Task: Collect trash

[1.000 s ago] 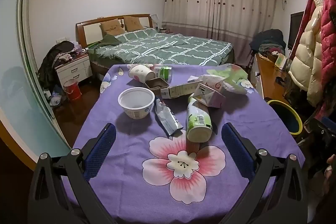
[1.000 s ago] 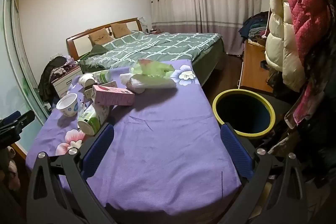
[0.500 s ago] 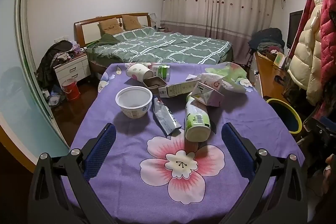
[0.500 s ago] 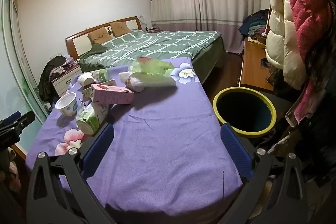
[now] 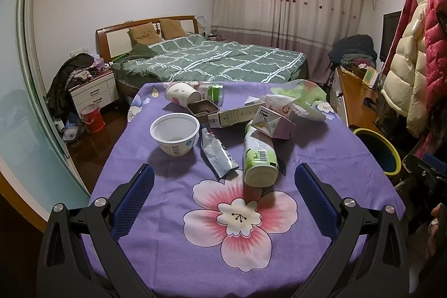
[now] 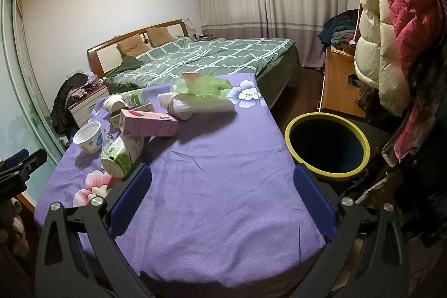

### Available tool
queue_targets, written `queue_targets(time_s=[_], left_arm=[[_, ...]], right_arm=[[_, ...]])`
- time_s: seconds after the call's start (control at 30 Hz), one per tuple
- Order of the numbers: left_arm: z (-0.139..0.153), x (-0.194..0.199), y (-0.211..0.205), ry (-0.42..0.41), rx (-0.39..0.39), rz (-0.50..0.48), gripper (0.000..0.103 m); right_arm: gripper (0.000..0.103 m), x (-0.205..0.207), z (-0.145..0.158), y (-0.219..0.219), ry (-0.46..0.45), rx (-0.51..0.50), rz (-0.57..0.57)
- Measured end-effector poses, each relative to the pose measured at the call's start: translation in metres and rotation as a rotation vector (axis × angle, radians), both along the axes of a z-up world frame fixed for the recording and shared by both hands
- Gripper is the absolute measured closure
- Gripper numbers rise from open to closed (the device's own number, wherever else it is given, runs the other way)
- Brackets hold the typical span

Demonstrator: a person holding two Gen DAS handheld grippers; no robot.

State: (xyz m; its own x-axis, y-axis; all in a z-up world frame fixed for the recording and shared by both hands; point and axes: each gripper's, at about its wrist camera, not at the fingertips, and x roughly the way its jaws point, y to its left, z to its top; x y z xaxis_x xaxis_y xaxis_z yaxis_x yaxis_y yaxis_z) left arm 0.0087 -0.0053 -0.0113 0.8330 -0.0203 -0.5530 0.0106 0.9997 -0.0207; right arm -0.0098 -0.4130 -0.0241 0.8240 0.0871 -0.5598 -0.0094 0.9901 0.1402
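Trash lies on a purple flowered tablecloth [image 5: 321, 158]: a white bowl-shaped cup [image 5: 175, 133], a silver pouch [image 5: 216, 154], a green-and-white bottle [image 5: 259, 158] on its side, a pink carton [image 5: 276, 123], a long beige carton [image 5: 237, 116], a brown tray [image 5: 202, 108], a paper cup [image 5: 181, 94] and a green bag [image 5: 303, 94]. My left gripper [image 5: 223, 187] stands open, empty, just short of the bottle and pouch. My right gripper [image 6: 222, 190] is open over bare cloth; the bottle [image 6: 121, 155] lies to its left. A yellow-rimmed bin [image 6: 327, 148] stands right of the table.
A green checked bed [image 5: 212, 60] lies beyond the table, with a white nightstand [image 5: 93, 94] and a red bucket [image 5: 92, 119] at the left. A wooden desk [image 6: 338, 85] and hanging coats [image 6: 391, 27] line the right side. A glass sliding door [image 5: 25, 91] runs along the left.
Both grippers have drifted slightly; the left view has shifted a little so the trash sits marginally nearer. Nothing was grasped and no item on the table moved.
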Motion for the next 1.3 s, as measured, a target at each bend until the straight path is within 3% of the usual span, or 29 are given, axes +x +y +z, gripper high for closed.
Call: queue_targets(time_s=[1.3], left_arm=[[-0.0045,0.0044,-0.0071,0.014,0.008,-0.019,0.004]], right_arm=[[0.006,0.0033,-0.0028,-0.0016,0.015,0.013,0.0]])
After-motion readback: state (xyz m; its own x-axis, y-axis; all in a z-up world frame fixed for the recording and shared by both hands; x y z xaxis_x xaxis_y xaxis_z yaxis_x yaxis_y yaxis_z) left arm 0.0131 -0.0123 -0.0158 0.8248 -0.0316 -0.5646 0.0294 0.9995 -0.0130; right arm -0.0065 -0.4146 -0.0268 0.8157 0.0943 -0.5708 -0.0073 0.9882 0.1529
